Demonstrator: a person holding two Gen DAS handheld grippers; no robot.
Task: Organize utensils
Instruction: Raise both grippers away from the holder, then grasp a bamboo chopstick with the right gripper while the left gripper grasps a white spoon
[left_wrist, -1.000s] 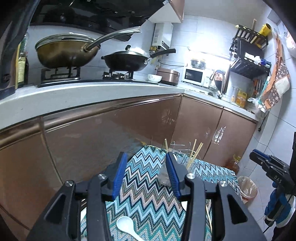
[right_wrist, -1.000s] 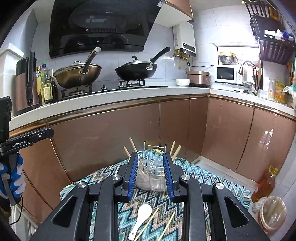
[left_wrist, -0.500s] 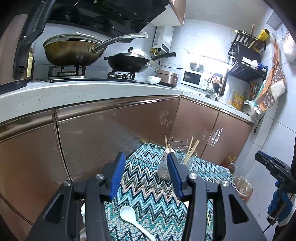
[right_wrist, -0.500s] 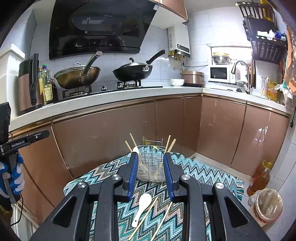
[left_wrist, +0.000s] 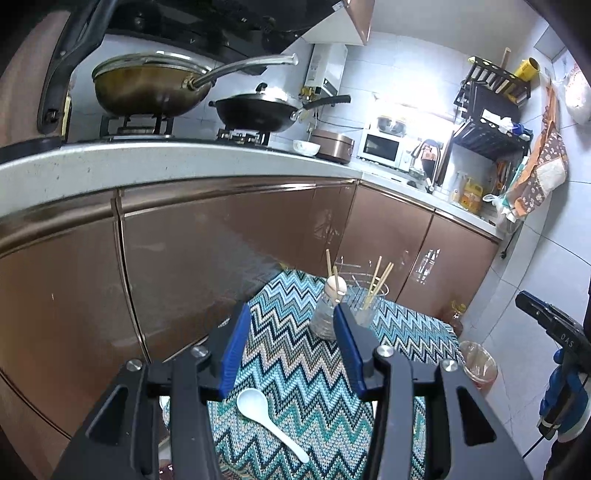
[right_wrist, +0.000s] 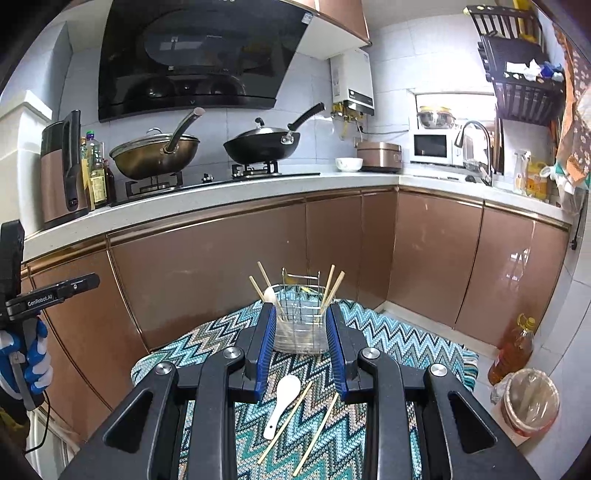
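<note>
A clear utensil holder with a wire rack (right_wrist: 301, 325) stands at the far end of the zigzag cloth (right_wrist: 406, 343). It holds several chopsticks and a white spoon, all upright. On the cloth, nearer to me, lie a white spoon (right_wrist: 282, 402) and two loose chopsticks (right_wrist: 286, 421). My right gripper (right_wrist: 299, 308) hangs open above them, short of the holder, with nothing between its blue pads. My left gripper (left_wrist: 291, 310) is open and empty too, above the lying spoon (left_wrist: 271, 424), with the holder (left_wrist: 364, 306) beyond its right finger.
Brown cabinet doors (right_wrist: 221, 258) and a white counter with two woks stand close behind the table. To the right, on the floor, are an oil bottle (right_wrist: 511, 354) and a lined bin (right_wrist: 530, 402). Gloved hands hold each gripper at the view edges.
Both grippers have drawn back from the holder, which looks smaller and farther. More cloth, the lying spoon and the loose chopsticks have come into view. The jaws look unchanged.
</note>
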